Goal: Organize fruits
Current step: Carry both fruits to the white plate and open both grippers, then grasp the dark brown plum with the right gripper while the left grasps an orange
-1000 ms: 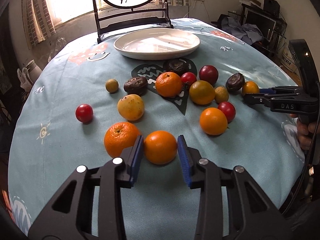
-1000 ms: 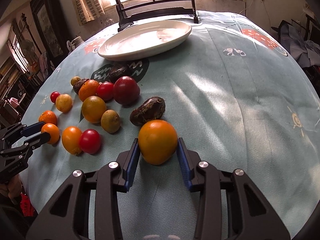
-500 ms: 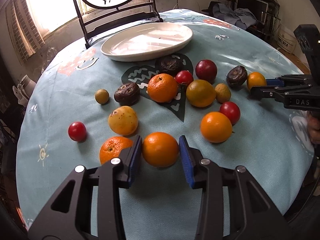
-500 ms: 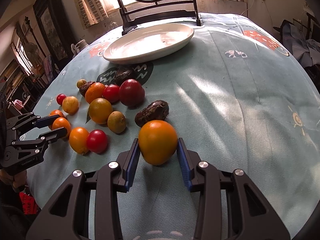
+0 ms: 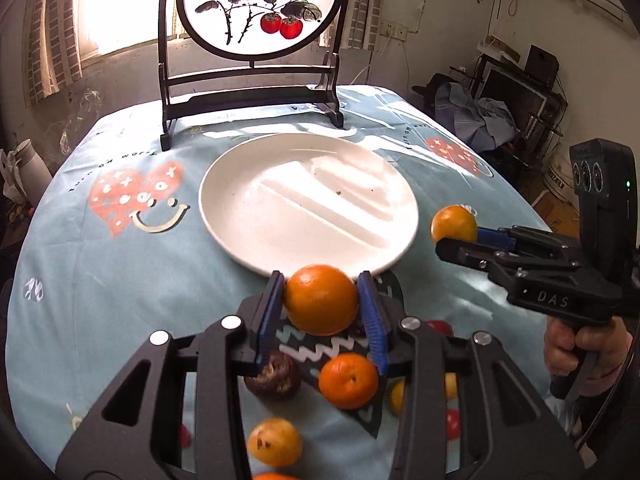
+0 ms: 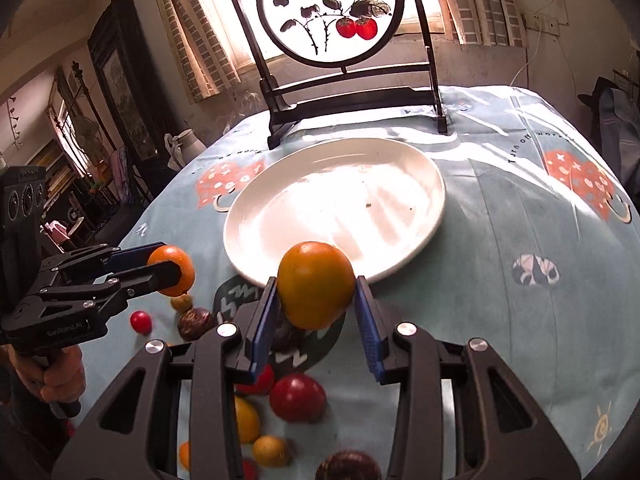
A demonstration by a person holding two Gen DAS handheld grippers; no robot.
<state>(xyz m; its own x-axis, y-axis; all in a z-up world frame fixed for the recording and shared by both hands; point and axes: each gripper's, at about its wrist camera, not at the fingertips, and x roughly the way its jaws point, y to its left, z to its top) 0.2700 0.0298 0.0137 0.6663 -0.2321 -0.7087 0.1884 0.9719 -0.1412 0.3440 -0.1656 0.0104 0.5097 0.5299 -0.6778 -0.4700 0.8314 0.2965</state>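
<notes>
Near the white plate [image 5: 240, 240], each gripper [image 5: 321, 300] [image 6: 316, 296] clamps an orange fruit [image 5: 321, 299] [image 6: 316, 284] between its pads.

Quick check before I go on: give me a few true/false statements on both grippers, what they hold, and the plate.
1. The left gripper holds an orange off the table. True.
2. The right gripper is open and holds nothing. False: it is shut on a yellow-orange fruit.
3. The plate already has fruit on it. False: no fruit lies on it, only a few dark specks.
4. Both held fruits are near the plate's front rim. True.
5. All loose fruit has left the tablecloth. False: several pieces still lie there, such as a red fruit and a mandarin.
</notes>
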